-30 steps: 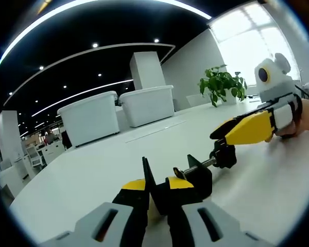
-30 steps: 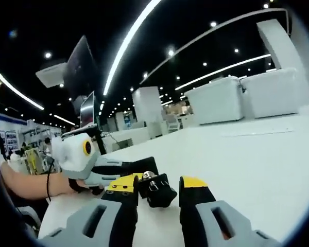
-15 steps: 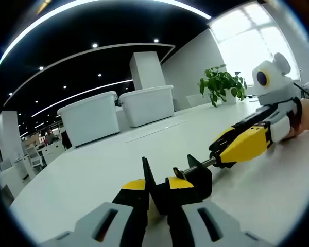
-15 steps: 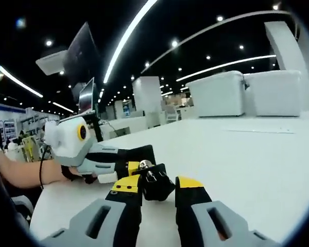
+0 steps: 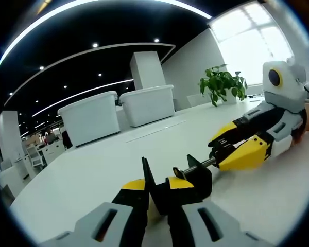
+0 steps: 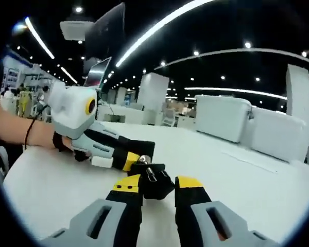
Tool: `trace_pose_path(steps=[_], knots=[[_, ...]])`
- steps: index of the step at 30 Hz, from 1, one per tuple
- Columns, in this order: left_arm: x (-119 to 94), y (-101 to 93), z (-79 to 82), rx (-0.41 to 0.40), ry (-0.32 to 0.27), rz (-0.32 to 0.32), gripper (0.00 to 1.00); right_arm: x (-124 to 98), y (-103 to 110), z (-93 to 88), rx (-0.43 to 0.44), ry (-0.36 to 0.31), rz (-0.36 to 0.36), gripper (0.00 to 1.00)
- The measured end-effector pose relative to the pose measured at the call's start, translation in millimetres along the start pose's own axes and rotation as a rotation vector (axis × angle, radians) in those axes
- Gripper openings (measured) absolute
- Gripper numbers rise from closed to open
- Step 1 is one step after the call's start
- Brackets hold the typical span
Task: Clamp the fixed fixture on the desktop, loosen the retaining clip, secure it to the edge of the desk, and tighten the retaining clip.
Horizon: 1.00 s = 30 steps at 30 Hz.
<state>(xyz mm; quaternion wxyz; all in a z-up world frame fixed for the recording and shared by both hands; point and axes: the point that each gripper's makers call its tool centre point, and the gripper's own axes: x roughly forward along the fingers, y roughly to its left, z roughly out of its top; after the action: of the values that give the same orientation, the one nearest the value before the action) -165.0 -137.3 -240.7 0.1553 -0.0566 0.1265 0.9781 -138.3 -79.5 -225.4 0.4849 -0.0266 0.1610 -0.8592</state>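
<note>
A black clamp fixture (image 5: 191, 177) lies on the white desk (image 5: 87, 172). My left gripper (image 5: 157, 185) is shut on its body. A screw rod (image 5: 200, 164) runs from the body to a black knob (image 5: 221, 153). In the left gripper view my right gripper (image 5: 225, 148) comes in from the right, one yellow jaw above the knob and one below. In the right gripper view the knob (image 6: 155, 181) sits pinched in my right gripper (image 6: 157, 182). Behind it the left gripper (image 6: 134, 156) reaches in from the left.
Two white bins (image 5: 90, 117) (image 5: 147, 104) stand at the back of the desk, and a potted plant (image 5: 221, 85) is near the window. A person's hand (image 6: 20, 131) holds the left gripper. Bare desk (image 6: 257, 177) stretches to the right.
My right gripper has slid onto the knob, shut on it and rolled, so its jaws now sit above and below the knob. The left gripper and clamp body have stayed still.
</note>
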Motion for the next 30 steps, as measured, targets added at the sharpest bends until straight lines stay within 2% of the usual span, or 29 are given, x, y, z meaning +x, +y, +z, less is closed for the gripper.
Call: trace_pose_path(steps=[6, 9, 13, 15, 19, 21, 30], knots=[[-0.6, -0.1, -0.1, -0.003, 0.0, 0.001, 0.13, 1.6, -2.1, -1.0, 0.004, 0.002, -0.003, 0.23], [0.7, 0.7, -0.1, -0.002, -0.001, 0.0, 0.13, 3.0, -6.8, -2.0, 0.043, 0.01, -0.003, 0.24], [0.9, 0.1, 0.1, 0.0, -0.003, -0.003, 0.13, -0.6, -12.1, -4.4, 0.186, 0.02, -0.007, 0.28], [0.7, 0.1, 0.2, 0.0, -0.003, -0.003, 0.13, -3.2, -17.6, 2.3, 0.311, -0.021, -0.005, 0.31], [0.7, 0.1, 0.2, -0.001, -0.003, -0.002, 0.13, -6.7, -18.4, 2.2, 0.475, -0.03, 0.048, 0.26], [0.7, 0.0, 0.3, -0.001, -0.003, -0.003, 0.13, -6.6, -20.6, 1.3, 0.523, -0.03, 0.056, 0.26], [1.4, -0.2, 0.6, -0.001, -0.003, -0.005, 0.13, -4.5, -11.7, -1.0, 0.514, -0.013, 0.074, 0.23]])
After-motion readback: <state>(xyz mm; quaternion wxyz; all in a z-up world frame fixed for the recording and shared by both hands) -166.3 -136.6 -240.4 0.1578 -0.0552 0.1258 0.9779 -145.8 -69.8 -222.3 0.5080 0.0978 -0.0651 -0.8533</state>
